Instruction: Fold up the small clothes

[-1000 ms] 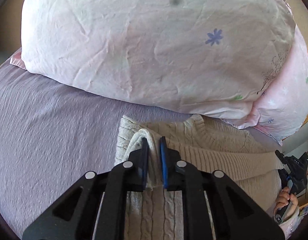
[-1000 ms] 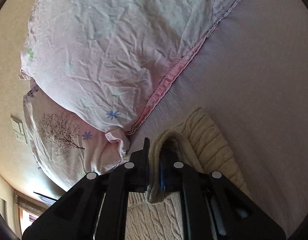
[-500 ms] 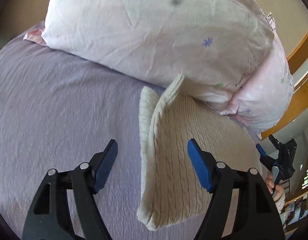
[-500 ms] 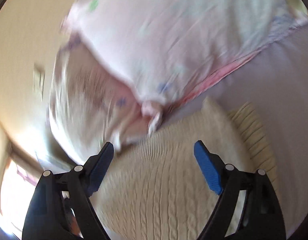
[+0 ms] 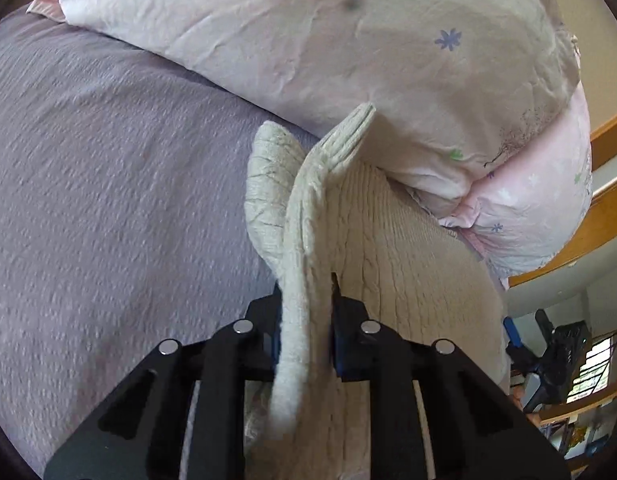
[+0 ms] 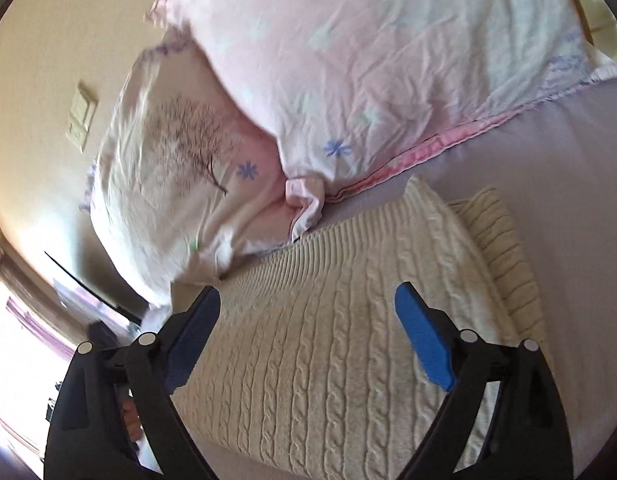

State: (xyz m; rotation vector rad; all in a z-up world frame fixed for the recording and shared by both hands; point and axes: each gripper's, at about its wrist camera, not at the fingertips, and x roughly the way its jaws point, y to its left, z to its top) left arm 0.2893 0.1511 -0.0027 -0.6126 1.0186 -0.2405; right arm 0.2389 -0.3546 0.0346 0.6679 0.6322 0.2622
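Note:
A cream cable-knit sweater [image 5: 392,248] lies folded on the lilac bed sheet [image 5: 108,200], its far edge against the pillows. My left gripper [image 5: 304,300] is shut on a raised fold along the sweater's left edge, which stands up between the fingers. In the right wrist view the sweater [image 6: 328,340] lies flat, with a ribbed part [image 6: 504,248] at its right side. My right gripper [image 6: 308,320] is open and empty just above the sweater's middle.
Two pale pink flowered pillows [image 5: 348,40] [image 6: 368,60] lie at the head of the bed, right behind the sweater. A wooden bed frame [image 5: 580,240] runs at the right. A wall switch [image 6: 81,116] is on the beige wall.
Both grippers let go of the sweater's edge and opened. The left gripper has since shut again on the sweater's left fold. The right gripper stays open and has drawn back over the sweater.

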